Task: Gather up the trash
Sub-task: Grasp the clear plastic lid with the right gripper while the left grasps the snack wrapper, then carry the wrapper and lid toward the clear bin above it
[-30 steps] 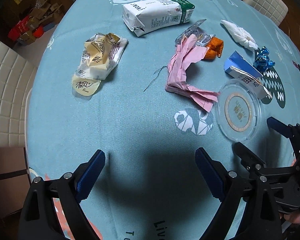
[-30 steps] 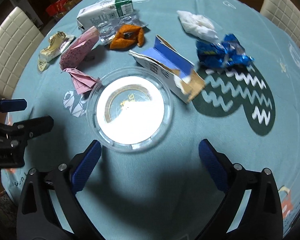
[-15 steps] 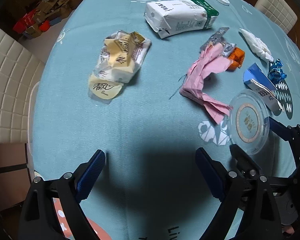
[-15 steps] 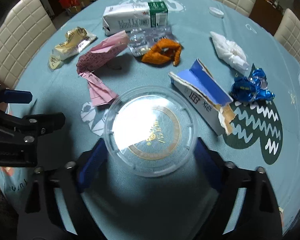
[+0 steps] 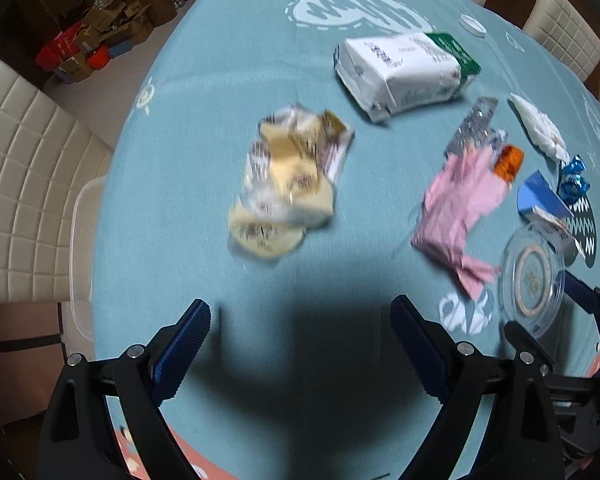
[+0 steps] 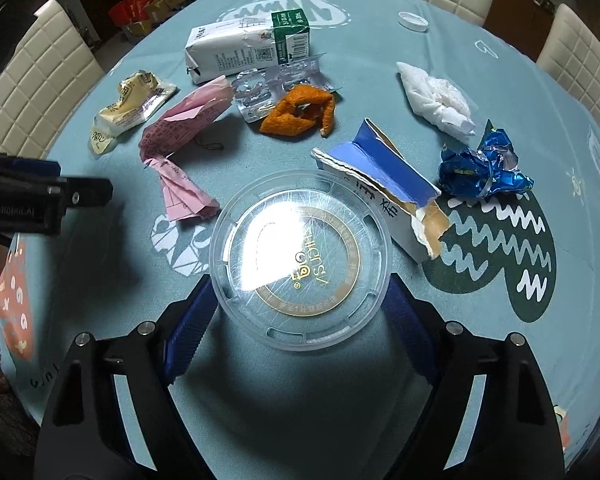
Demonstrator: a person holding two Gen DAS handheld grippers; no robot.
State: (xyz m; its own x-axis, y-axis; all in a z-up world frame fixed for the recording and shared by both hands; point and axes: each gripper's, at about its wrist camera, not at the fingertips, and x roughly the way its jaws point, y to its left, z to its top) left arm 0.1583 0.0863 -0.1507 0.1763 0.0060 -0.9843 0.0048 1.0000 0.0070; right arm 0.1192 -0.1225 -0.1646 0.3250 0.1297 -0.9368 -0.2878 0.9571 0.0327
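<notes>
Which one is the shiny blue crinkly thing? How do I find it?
Find the big dark heart with white zigzags on the teal tablecloth. At its top edge lies the crumpled blue foil wrapper. It is glossy and scrunched, unlike the torn blue box or white tissue nearby.
</notes>
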